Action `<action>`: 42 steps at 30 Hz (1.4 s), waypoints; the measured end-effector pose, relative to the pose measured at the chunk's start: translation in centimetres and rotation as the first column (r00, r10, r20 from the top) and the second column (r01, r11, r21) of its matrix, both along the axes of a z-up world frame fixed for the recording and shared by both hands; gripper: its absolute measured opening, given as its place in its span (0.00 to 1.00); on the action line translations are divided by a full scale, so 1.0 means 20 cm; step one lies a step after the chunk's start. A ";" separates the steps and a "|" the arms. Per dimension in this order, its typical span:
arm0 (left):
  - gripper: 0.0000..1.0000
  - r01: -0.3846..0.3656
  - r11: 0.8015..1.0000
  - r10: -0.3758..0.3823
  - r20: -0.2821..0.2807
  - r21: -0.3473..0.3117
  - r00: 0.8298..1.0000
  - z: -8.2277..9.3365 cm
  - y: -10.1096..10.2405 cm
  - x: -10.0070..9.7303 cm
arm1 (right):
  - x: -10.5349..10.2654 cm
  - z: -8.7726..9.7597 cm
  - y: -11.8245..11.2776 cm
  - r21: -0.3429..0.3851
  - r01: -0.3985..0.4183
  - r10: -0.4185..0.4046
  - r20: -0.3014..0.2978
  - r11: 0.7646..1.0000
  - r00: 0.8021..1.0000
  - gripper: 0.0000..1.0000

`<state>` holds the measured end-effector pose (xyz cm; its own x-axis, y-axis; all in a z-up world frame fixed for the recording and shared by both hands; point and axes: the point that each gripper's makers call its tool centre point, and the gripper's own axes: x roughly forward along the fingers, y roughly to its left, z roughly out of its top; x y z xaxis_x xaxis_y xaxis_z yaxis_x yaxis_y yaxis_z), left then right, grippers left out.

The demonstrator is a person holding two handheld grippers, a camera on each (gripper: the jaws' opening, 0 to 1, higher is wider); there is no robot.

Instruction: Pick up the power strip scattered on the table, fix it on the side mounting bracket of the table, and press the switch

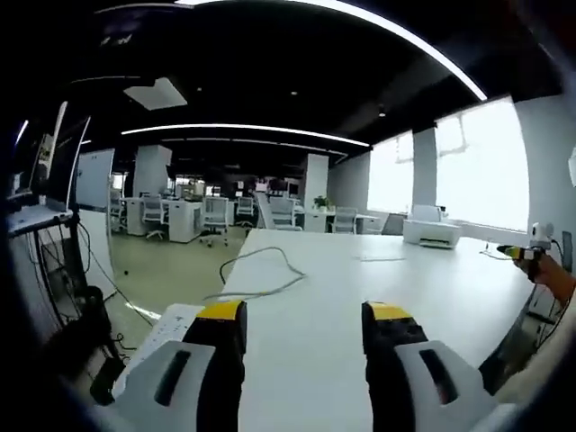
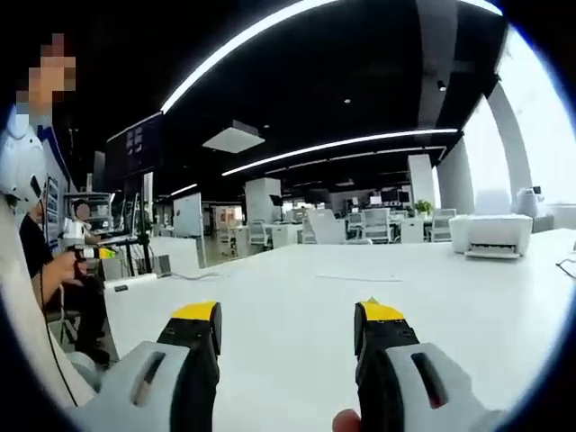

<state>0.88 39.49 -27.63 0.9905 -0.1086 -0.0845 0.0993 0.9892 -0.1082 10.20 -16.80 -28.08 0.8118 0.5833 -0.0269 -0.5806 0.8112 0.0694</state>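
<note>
Nothing of the task looks done yet. In the left gripper view the left hand-held gripper (image 1: 303,324) hangs over the white desk (image 1: 432,288) with its yellow-tipped jaws wide apart and nothing between them. The power strip (image 1: 169,335), a white bar, lies at the desk's near left edge just beside that gripper's left jaw, not touched by it, and its pale cable (image 1: 261,270) loops away across the desk top. A white printer (image 1: 431,231) stands well apart at the far side. In the right gripper view the right hand-held gripper (image 2: 286,324) is likewise spread wide and empty above bare desk (image 2: 297,288); a fingertip (image 2: 346,420) of the person holding it shows at the bottom edge. I cannot make out the side mounting bracket in either view, so I cannot tell where the strip must go. By my judgement all steps remain: grasping the strip, fixing it on the bracket, and pressing its switch.
</note>
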 end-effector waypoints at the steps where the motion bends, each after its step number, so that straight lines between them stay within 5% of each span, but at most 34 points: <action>1: 0.54 -0.002 1.000 0.002 -0.027 -0.010 1.000 -0.01 0.03 -0.02 | 0.00 -0.01 0.00 -0.006 0.000 0.000 -0.005 1.000 1.000 0.56; 6: 0.54 0.000 0.999 -0.001 -0.037 -0.032 0.999 0.08 0.13 -0.09 | 0.00 -0.02 -0.02 -0.020 0.003 -0.003 -0.012 1.000 1.000 0.56; 13: 0.54 -0.028 0.999 0.029 -0.045 0.030 0.999 0.17 0.22 -0.14 | -0.01 0.01 -0.03 -0.044 0.002 -0.003 -0.005 0.999 1.000 0.56; 25: 0.49 -0.056 0.994 0.070 -0.144 0.095 0.987 0.13 0.33 -0.21 | 0.01 0.08 0.11 -0.156 -0.088 0.090 0.006 0.984 0.996 0.55; 29: 0.47 -0.064 0.995 0.075 -0.159 0.072 0.984 0.14 0.38 -0.24 | 0.01 0.08 0.21 -0.177 -0.146 0.147 -0.003 0.973 0.989 0.55; 31: 0.47 -0.081 0.994 0.095 -0.194 0.079 0.976 0.12 0.42 -0.24 | 0.00 0.09 0.26 -0.187 -0.173 0.176 0.000 0.967 0.984 0.55; 34: 0.45 -0.130 0.974 0.174 -0.250 0.184 0.953 0.08 0.53 -0.26 | 0.00 0.10 0.31 -0.201 -0.208 0.213 0.000 0.957 0.977 0.56; 42: 0.45 -0.123 0.983 0.164 -0.365 0.133 0.916 -0.04 0.62 -0.25 | 0.00 0.12 0.41 -0.224 -0.263 0.271 0.007 0.939 0.963 0.56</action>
<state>-4.03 51.90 -28.34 0.8888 0.0620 -0.4540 -0.0718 0.9974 -0.0044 10.13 -8.61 -25.61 0.6300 0.7617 -0.1511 -0.7766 0.6189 -0.1181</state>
